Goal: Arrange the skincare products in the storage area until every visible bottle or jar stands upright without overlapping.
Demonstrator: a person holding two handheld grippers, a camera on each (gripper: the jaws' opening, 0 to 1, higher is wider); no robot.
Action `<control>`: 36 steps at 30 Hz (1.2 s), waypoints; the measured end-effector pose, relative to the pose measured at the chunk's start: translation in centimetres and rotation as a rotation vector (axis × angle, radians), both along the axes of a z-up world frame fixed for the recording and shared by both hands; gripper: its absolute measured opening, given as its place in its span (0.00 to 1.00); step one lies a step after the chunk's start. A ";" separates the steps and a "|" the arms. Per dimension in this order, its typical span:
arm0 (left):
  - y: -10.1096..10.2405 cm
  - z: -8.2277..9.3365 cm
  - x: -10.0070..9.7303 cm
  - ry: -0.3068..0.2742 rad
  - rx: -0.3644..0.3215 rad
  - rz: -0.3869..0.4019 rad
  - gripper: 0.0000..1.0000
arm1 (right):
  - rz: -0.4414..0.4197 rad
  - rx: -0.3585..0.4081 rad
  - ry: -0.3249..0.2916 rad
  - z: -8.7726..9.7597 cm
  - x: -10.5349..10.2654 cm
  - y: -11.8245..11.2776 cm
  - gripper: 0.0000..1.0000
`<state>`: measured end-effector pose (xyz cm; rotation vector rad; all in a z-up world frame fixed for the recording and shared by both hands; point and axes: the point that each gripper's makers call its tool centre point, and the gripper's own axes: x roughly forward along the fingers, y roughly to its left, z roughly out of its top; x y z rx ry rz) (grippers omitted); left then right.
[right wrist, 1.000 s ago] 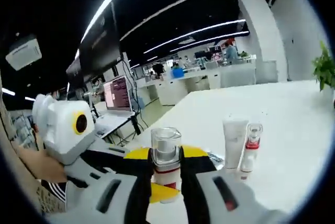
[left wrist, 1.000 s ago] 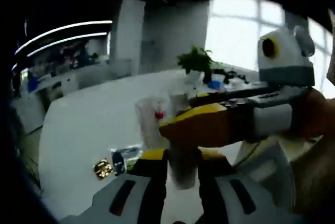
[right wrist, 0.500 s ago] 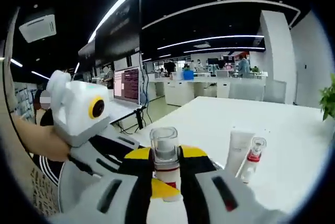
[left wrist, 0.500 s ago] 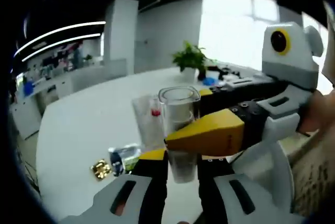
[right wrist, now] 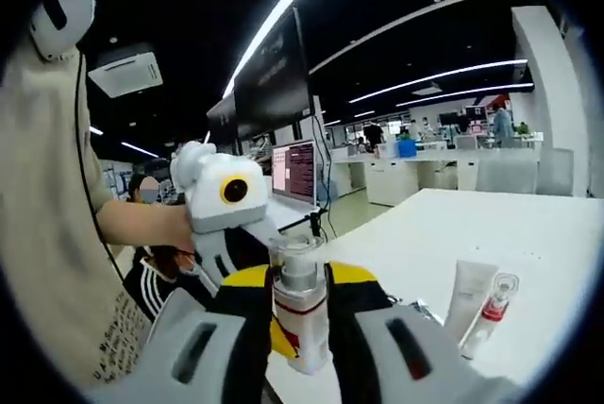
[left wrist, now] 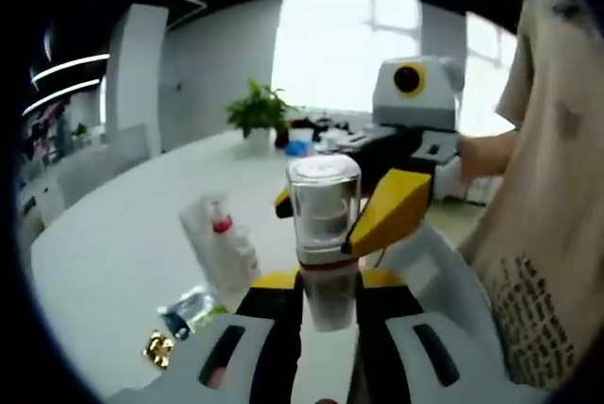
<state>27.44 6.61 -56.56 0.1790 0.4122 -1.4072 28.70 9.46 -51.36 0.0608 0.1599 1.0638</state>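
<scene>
Two grippers meet on one clear bottle (left wrist: 323, 225), which stands upright in the air above the white table (left wrist: 104, 244). In the left gripper view the left gripper (left wrist: 319, 302) has its yellow-tipped jaws closed against the bottle's lower body, so the bottle rises straight out from between them, its thick transparent cap (left wrist: 324, 182) well above the jaw tips. The right gripper (left wrist: 363, 225) comes in from the right of that view, and one yellow jaw lies against the bottle's side just under the cap.

In the right gripper view the same bottle (right wrist: 298, 314) sits between that gripper's own jaws, which press on it from both sides; the grey pump collar and clear cap (right wrist: 295, 255) stand up above them, and a red band shows low on the body. The left gripper (right wrist: 247, 277) reaches in from the left of this view, held by a person's hand (right wrist: 170, 227), and its jaws appear to touch the bottle's lower part, though the overlap there is hard to read.

Beyond the left gripper's jaws and to their left, a white tube (left wrist: 209, 248) and a small bottle with a red collar (left wrist: 229, 234) stand close together on the table. Nearer, by the left jaw, lie a small dark-labelled item (left wrist: 189, 311) and a gold-coloured piece (left wrist: 159, 349). A potted plant (left wrist: 257, 113) stands far across the table.
</scene>
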 end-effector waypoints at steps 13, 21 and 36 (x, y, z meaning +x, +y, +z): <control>-0.2 -2.9 2.4 -0.002 0.111 0.089 0.18 | -0.188 -0.063 0.038 -2.7 2.5 -1.2 0.20; -0.9 -4.9 2.8 -0.052 0.182 0.081 0.18 | -0.201 -0.166 0.008 -4.4 2.8 -1.6 0.20; -1.7 -10.7 3.9 -0.056 0.254 0.096 0.18 | -0.230 -0.304 0.042 -10.5 3.7 -2.4 0.21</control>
